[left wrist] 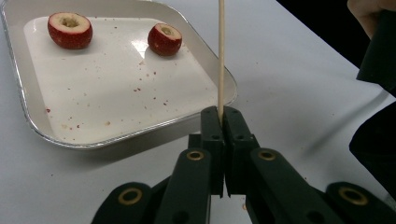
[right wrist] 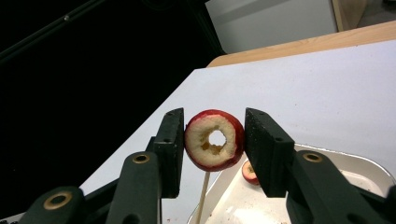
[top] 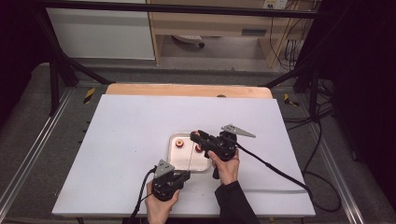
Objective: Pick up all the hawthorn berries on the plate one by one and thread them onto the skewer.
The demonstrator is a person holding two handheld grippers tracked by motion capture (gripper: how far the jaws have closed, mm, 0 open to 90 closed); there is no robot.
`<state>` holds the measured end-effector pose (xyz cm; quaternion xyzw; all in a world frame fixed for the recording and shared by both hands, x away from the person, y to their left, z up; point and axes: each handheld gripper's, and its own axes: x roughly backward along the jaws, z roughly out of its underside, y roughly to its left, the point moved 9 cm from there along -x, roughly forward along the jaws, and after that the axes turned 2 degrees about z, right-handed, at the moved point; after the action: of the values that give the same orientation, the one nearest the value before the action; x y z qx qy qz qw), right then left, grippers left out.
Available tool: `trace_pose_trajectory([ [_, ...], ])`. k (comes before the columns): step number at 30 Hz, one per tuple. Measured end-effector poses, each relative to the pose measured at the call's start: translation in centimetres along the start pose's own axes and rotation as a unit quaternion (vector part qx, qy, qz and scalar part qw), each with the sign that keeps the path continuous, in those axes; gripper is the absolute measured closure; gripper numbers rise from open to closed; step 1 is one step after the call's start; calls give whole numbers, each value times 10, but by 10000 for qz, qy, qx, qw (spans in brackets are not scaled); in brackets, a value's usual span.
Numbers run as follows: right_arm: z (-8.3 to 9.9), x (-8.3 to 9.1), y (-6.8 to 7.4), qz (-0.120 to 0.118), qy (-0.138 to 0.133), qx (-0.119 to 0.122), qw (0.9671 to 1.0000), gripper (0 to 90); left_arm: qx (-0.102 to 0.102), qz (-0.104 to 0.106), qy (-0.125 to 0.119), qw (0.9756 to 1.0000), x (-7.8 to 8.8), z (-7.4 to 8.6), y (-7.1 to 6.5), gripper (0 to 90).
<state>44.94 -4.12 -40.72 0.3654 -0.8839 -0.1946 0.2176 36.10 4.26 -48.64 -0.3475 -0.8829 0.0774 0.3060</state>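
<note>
Red fruit ring (right wrist: 214,140) sits squeezed between the jaws of my right gripper (right wrist: 214,145), up above the tray (left wrist: 32,116). My left gripper (left wrist: 223,122) pinches a thin wooden stick (left wrist: 221,56) just beside the tray, pointing up. I think I am putting the ring on the stick. I should line the hole up over the tip and push slowly. Two more fruit pieces (left wrist: 70,30) lie in the tray.

Premises: laboratory or test bay. White worktop (top: 140,140) inside a black metal frame (top: 60,60), dark curtains (top: 364,70) at the sides, loose cables (top: 322,140) on grey floor, plain cabinets (top: 100,32) behind.
</note>
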Motion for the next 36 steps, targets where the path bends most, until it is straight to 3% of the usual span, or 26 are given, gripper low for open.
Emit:
trace_pose_trajectory([
  [9,11,-1,5,-72,171,-78,9998,598,8,-77,-119,9999,0,-9,2,884],
  [14,13,0,6,-66,137,-31,9999,598,7,-69,-86,9999,-1,-11,3,885],
  [21,13,4,6,-48,159,-45,9999,599,-113,-96,-138,9998,-1,-10,2,887],
  [27,12,7,2,-132,269,-441,9986,599,-270,-107,-238,9993,0,-10,-1,888],
  [30,12,8,-1,-160,315,-674,9971,600,-224,-116,-257,9994,0,-10,-2,888],
  [36,14,9,0,-166,248,-291,9991,601,-26,-2,-231,9997,-2,-11,-5,888],
])
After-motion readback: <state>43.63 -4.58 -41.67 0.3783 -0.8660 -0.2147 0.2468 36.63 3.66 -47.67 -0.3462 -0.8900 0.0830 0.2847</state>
